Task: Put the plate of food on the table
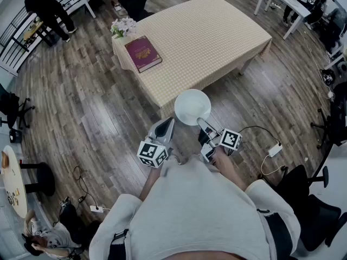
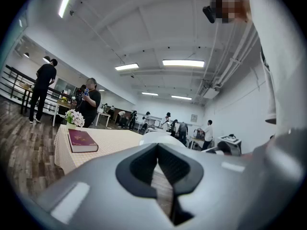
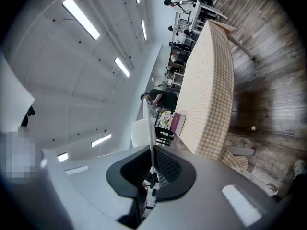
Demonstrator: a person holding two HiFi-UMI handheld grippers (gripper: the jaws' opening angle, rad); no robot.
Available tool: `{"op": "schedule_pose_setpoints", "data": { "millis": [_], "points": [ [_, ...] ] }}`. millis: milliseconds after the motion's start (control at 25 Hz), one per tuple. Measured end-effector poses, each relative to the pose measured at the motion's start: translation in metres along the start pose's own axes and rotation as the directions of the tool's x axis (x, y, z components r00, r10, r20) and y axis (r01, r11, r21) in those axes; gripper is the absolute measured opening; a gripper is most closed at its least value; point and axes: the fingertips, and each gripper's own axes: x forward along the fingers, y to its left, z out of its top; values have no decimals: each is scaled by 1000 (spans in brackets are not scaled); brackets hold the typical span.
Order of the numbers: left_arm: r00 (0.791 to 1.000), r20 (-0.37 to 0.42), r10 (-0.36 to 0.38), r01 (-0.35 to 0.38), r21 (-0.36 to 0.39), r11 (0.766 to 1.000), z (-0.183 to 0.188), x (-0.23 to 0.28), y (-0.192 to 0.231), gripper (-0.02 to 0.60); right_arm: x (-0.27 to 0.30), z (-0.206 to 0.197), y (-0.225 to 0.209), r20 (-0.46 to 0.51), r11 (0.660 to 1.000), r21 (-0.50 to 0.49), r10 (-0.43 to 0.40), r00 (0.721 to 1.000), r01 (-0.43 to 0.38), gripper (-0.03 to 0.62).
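Right gripper view shows your right gripper (image 3: pixel 152 166) with its jaws nipped tight on the rim of the white plate (image 3: pixel 140 132), seen edge-on as a thin line. Only the head view shows the plate's (image 1: pixel 192 107) round face, held level just off the near corner of the checked table (image 1: pixel 217 37). Your left gripper's (image 2: pixel 160 162) jaws are pressed together with nothing between them. Its view shows the maroon book (image 2: pixel 82 141) beside the flowers (image 2: pixel 75 118).
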Motion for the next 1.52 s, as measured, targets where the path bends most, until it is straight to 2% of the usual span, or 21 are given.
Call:
{"op": "schedule_pose_setpoints", "data": {
  "millis": [200,360,480,600,720,800,920,1000,1120,1160,1280,1440,1520],
  "points": [
    [1000,-7,-3,3,-2,1000,-1,-1,-5,8,-13,-11,-14,-12,989,101,-104,994,105,12],
    [1000,-6,5,-5,-4,1000,-3,-1,-12,8,-10,-2,1,0,998,58,9,1000,-9,12],
    [1000,-6,12,-12,-2,1000,-5,1,-17,8,-20,0,-9,-11,999,41,-34,999,35,12],
    [1000,-7,22,-22,-3,1000,-6,3,-23,9,-26,5,-13,-4,997,64,-33,999,33,12],
    [999,-11,33,-33,-7,999,-8,1,-26,9,-34,5,-23,-9,991,101,-89,996,89,12],
    [999,-10,41,-41,-12,999,-9,0,-27,8,-38,5,-26,-21,989,93,-114,993,116,12],
    [998,-3,57,-57,-11,998,-11,4,-37,8,-40,19,-17,-21,999,24,-21,1000,22,14],
    [998,-1,69,-69,-6,998,-13,12,-47,8,-51,26,-24,-27,999,31,-31,999,32,14],
    [996,-1,87,-87,2,996,-19,28,-66,9,-69,46,-30,-27,1000,2,26,999,-26,14],
    [996,0,94,-94,4,996,-19,31,-71,8,-75,49,-34,-32,1000,9,15,999,-14,14],
    [994,2,109,-109,0,994,-21,21,-72,9,-88,38,-47,-52,991,89,-96,994,100,12],
    [993,-9,121,-121,-6,993,-28,16,-77,8,-94,42,-50,-43,993,79,-83,996,87,14],
    [992,-13,123,-123,-5,992,-31,20,-80,8,-95,50,-48,-33,999,37,-34,999,35,14]
  ]
}}
